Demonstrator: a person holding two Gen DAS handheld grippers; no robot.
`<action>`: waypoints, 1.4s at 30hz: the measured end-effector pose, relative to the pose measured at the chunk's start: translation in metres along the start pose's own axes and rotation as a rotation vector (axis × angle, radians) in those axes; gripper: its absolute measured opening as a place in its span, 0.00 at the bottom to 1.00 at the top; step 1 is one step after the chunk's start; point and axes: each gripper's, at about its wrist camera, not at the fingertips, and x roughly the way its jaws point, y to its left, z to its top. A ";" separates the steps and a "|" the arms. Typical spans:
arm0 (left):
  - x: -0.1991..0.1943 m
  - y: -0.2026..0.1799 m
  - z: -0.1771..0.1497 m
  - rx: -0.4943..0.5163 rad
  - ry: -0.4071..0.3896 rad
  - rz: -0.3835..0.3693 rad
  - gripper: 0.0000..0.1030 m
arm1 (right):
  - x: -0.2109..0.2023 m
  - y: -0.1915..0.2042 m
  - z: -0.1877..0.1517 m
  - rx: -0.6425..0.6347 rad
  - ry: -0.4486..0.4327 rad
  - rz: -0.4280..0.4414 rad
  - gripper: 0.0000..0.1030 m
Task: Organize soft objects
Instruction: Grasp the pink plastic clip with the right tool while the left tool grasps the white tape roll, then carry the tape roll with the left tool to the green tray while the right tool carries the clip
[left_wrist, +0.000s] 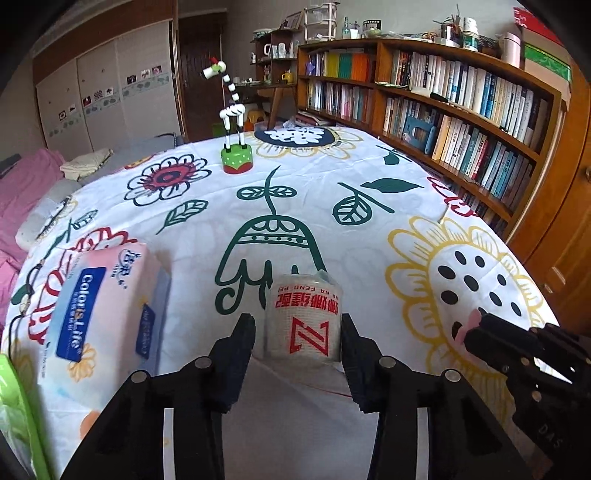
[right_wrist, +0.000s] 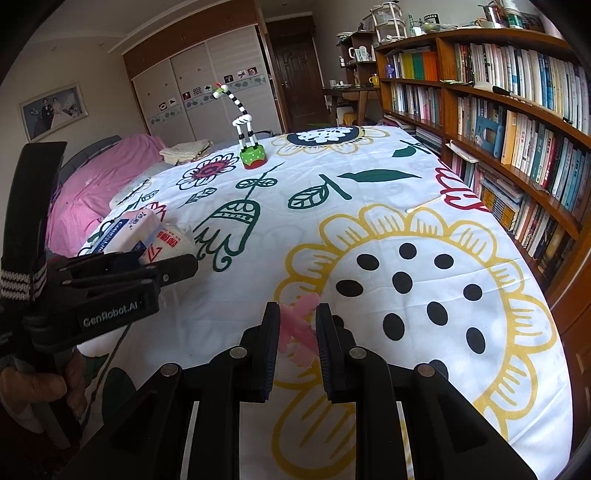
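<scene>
Bandage roll (left_wrist: 304, 317) sits lower centre of the left wrist view, between my left claw's (left_wrist: 298, 334) fingers, standing on end on the flowered cloth (left_wrist: 332, 229); jaws narrowed onto its sides, right finger looks touching, left finger has a thin gap or bare contact, so I read it as gripped but not certain. Its long axis runs roughly vertical, printed text upside down, top end toward the upper frame. Right claw (right_wrist: 297, 334) is narrow and pinching a pink soft piece (right_wrist: 301, 325), lower centre of the right wrist view, elongated parts crossing diagonally. Step in hand, as I judge: pick-up of the roll. Next move needs a clean lift without squashing it, then placement beside the tissue pack (left_wrist: 99, 306) at lower left.
</scene>
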 end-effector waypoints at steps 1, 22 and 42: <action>-0.003 0.000 -0.001 0.002 -0.005 0.002 0.47 | -0.001 0.001 0.000 -0.001 -0.002 0.001 0.20; -0.054 0.016 -0.023 -0.033 -0.063 -0.046 0.47 | -0.028 -0.002 -0.020 0.070 0.002 -0.032 0.20; -0.125 0.112 -0.066 -0.193 -0.140 0.079 0.47 | -0.022 0.131 0.000 -0.142 -0.010 0.194 0.20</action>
